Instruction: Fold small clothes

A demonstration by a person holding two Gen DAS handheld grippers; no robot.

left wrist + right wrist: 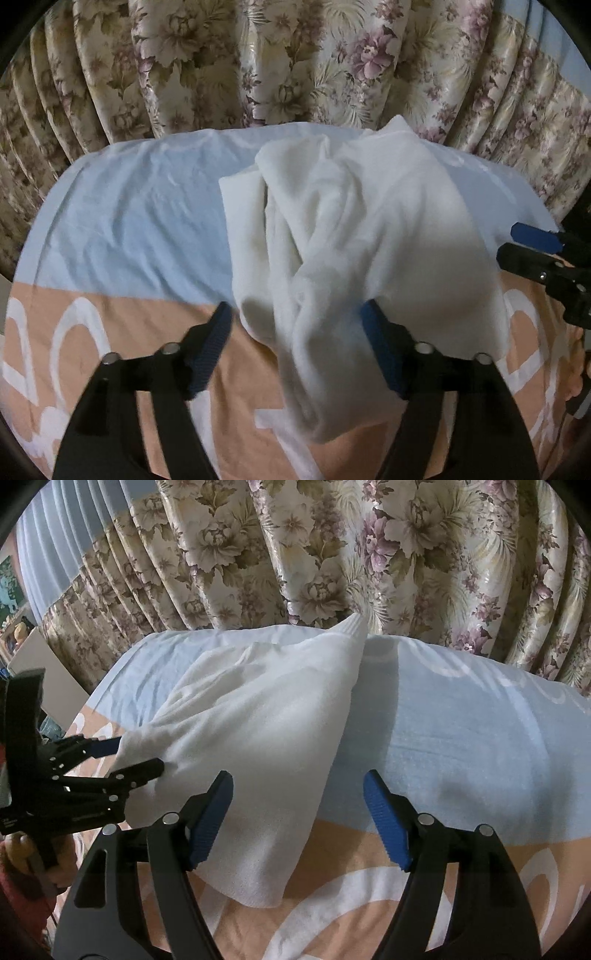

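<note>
We point both grippers steeply down at the bed (pixel 122 229). Our left gripper (pixel 295 347) has its jaws apart, a bunched fold of the white garment (pixel 354 236) lying loose between them, brushing the right pad. Our right gripper (pixel 297 819) also stands with jaws apart, the garment's edge under its left finger. The garment is soft, crumpled and partly folded, lying before a flowered curtain (pixel 332 554).

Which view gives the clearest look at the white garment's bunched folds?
The left wrist view: the white garment lies central, its twisted creases running between the open left gripper. The right wrist view shows mostly one smooth side of it, left of centre, with the folds hidden.
</note>
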